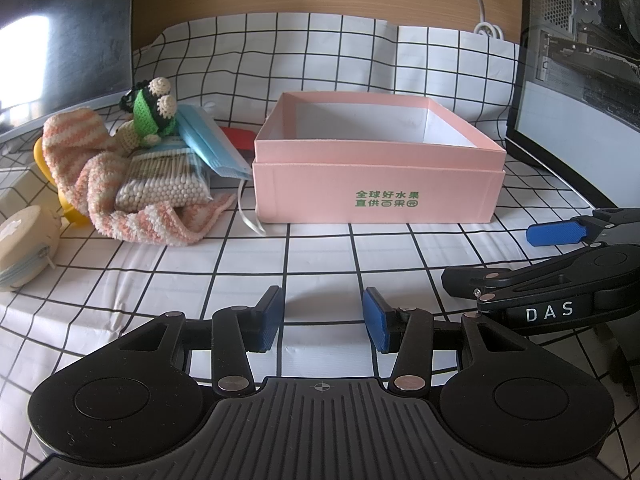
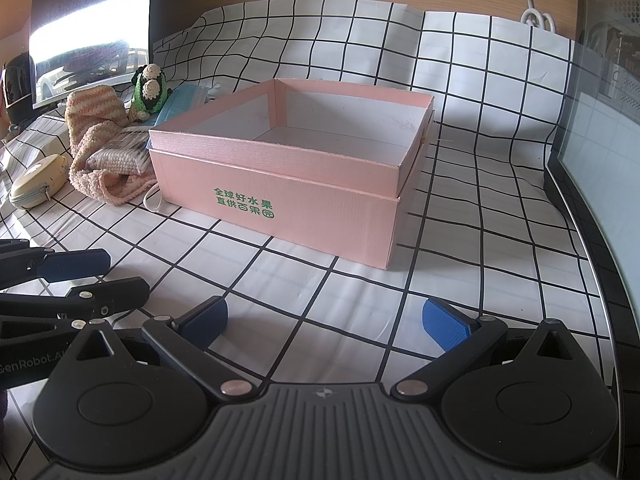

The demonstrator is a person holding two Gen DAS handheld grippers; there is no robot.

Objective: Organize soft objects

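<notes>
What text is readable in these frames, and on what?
"全球好水果" over "直供百果园", green print, on the front wall of the pink box.
"DAS", white letters, on the right gripper's body, seen from the left wrist view.
"GenRobot.A", cut off by the frame edge, on the left gripper's body, seen from the right wrist view.
No other legible text.

A striped pink towel (image 1: 100, 184), crocheted doll (image 1: 154, 114) and blue mask (image 1: 212, 144) lie heaped beside the open pink box (image 1: 376, 184).
</notes>
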